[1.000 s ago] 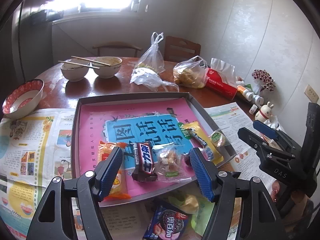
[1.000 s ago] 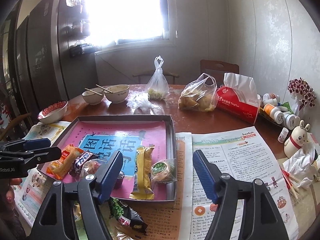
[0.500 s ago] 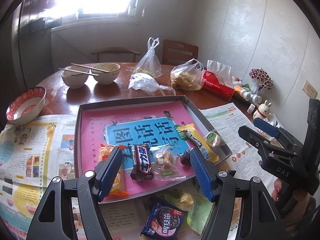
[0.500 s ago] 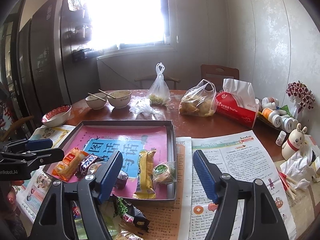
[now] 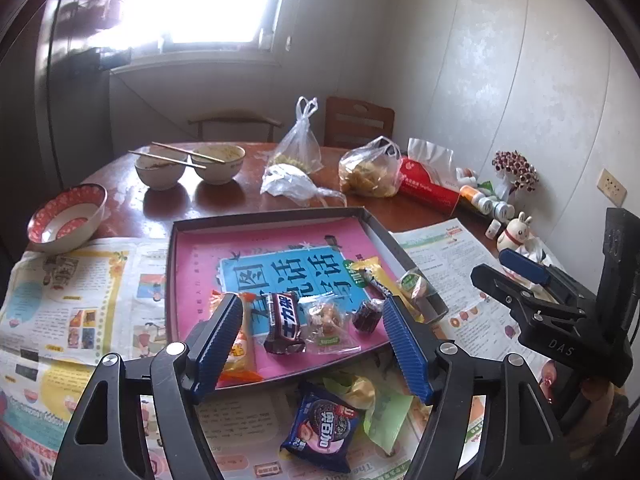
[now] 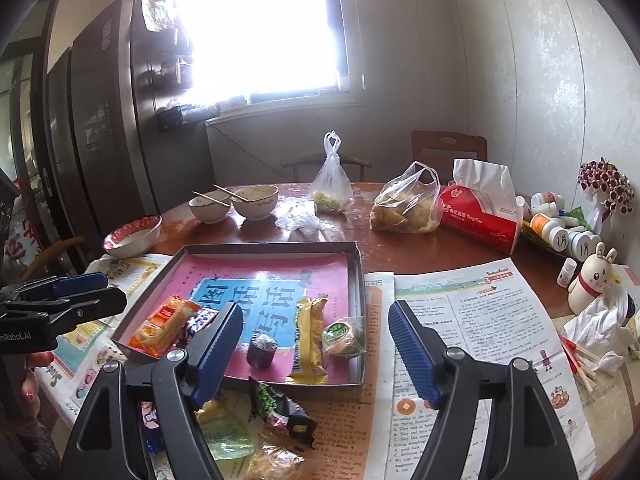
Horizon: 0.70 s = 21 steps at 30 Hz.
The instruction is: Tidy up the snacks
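Hovering with left gripper (image 5: 312,344) and right gripper (image 6: 316,344) both spread wide, empty. Eyeing blue cookie pack (image 5: 322,426) at 6 o'clock of tray (image 5: 264,214); approaching low, pinching across short sides.

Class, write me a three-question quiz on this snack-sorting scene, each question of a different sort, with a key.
1. True or false: the left gripper is shut on a snack.
2. Which snack lies outside the tray? A. chocolate bar B. blue cookie packet C. long yellow packet
3. Fill in: the chopsticks rest across two ____.

Key: 1. False; both the left and the right gripper are open and empty. 2. B; it lies on the newspaper at the tray's near edge. 3. bowls.
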### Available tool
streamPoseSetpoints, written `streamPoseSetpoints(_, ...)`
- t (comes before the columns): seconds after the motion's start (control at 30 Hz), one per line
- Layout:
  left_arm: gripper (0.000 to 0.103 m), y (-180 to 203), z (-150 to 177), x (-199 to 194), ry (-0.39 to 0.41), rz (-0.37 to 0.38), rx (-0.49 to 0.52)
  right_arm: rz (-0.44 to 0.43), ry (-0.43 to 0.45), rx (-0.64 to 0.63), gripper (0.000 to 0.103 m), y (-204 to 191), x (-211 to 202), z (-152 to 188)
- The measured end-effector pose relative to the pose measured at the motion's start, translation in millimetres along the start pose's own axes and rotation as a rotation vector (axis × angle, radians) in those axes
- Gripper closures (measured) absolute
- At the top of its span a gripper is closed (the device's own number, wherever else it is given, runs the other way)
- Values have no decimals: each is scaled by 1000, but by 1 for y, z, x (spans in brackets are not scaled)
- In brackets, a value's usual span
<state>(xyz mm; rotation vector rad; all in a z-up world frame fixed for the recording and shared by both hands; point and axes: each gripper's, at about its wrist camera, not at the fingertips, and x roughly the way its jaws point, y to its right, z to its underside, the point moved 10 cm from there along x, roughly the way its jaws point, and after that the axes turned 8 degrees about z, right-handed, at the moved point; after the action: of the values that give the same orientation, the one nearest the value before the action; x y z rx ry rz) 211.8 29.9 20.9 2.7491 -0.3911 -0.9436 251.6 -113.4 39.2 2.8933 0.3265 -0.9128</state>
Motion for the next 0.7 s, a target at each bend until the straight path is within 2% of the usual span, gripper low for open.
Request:
streamPoseSetpoints(0.27,28,-2,2,-12,14,11,-19,-14,-5,-25,25,-9,-4,3)
streamPoseSetpoints(0.7,28,-10,24,-14,-38,1,-37,-38,-47,-46,24,-21,-8,16)
